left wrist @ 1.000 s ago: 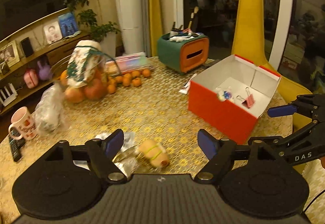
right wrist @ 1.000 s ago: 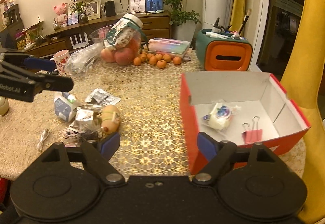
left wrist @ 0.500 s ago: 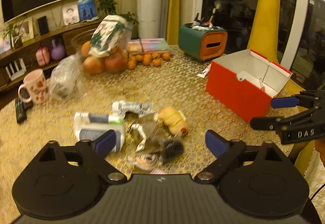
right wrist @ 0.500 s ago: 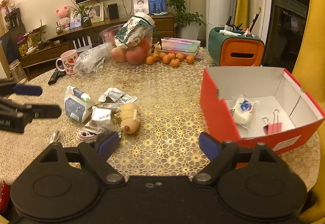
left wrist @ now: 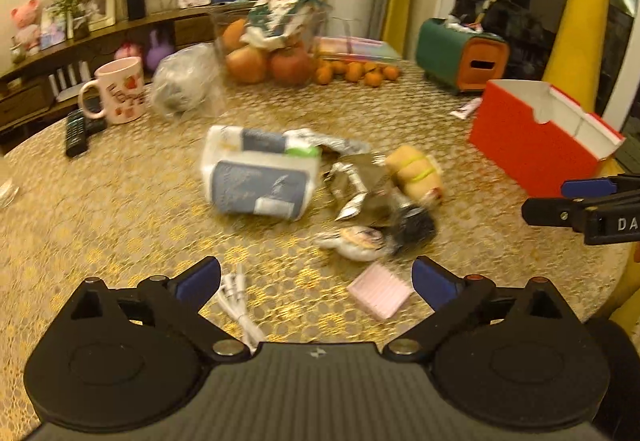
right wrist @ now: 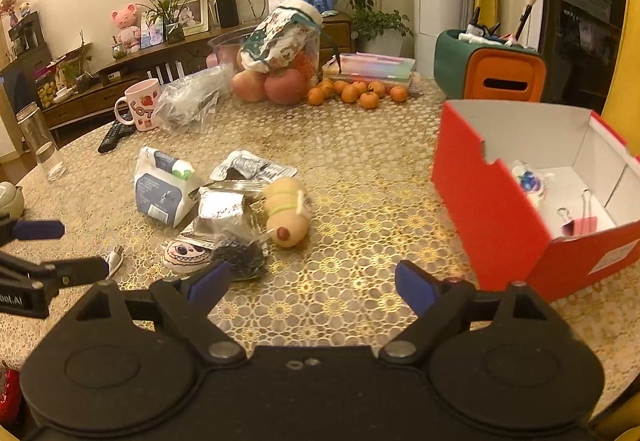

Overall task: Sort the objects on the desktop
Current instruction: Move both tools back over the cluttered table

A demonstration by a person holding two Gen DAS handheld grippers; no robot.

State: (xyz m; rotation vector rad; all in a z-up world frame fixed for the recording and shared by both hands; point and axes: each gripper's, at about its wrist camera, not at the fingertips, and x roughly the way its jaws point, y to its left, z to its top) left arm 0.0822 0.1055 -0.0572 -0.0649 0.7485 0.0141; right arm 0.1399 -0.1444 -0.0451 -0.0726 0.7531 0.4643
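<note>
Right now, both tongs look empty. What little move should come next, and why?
Probably lower the left tongs onto the pink pad: they are wide open with nothing between them, and the pad lies loose just ahead. The red box already holds sorted bits.

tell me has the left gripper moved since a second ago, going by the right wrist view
Yes. In the right wrist view the left gripper now sits lower and nearer the clutter beside the white cable, well below the pink mug. Its jaws stand open, empty.

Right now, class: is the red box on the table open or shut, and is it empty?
Open and not empty. The red box has no lid over its white interior, where a pink binder clip and a small wrapped item lie.
</note>
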